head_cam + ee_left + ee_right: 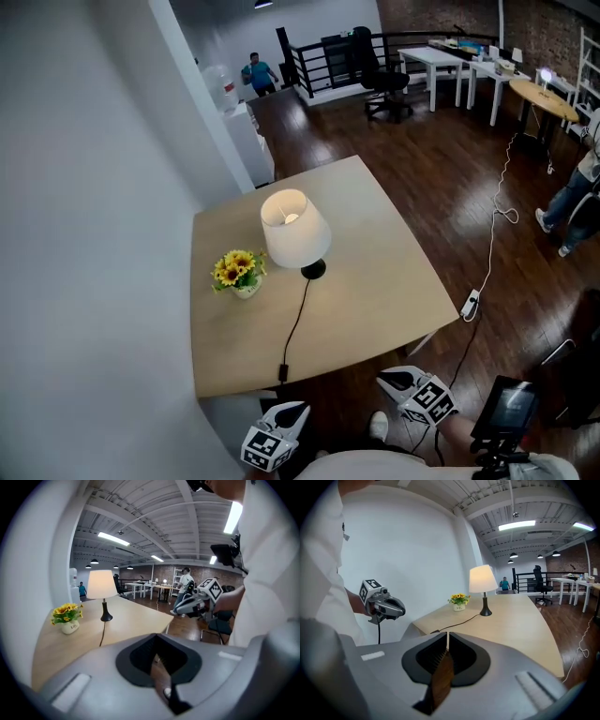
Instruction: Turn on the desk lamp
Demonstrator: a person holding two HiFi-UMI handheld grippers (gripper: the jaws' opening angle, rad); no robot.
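The desk lamp (293,228) has a white shade and a black base (313,270) and stands mid-table on the wooden table (375,272). Its black cord (296,323) runs to an inline switch (282,372) at the table's near edge. Both grippers hang below that edge, close to my body and off the table. The left gripper (298,409) is shut and empty, just below the switch. The right gripper (384,381) is shut and empty, further right. The left gripper view shows the lamp (101,584) far off; in the right gripper view the lamp (482,579) has a warm-looking shade.
A small pot of yellow flowers (238,272) sits left of the lamp. A white wall runs along the table's left side. On the floor to the right lie a power strip (471,304) and a white cable. A person (572,202) stands at far right.
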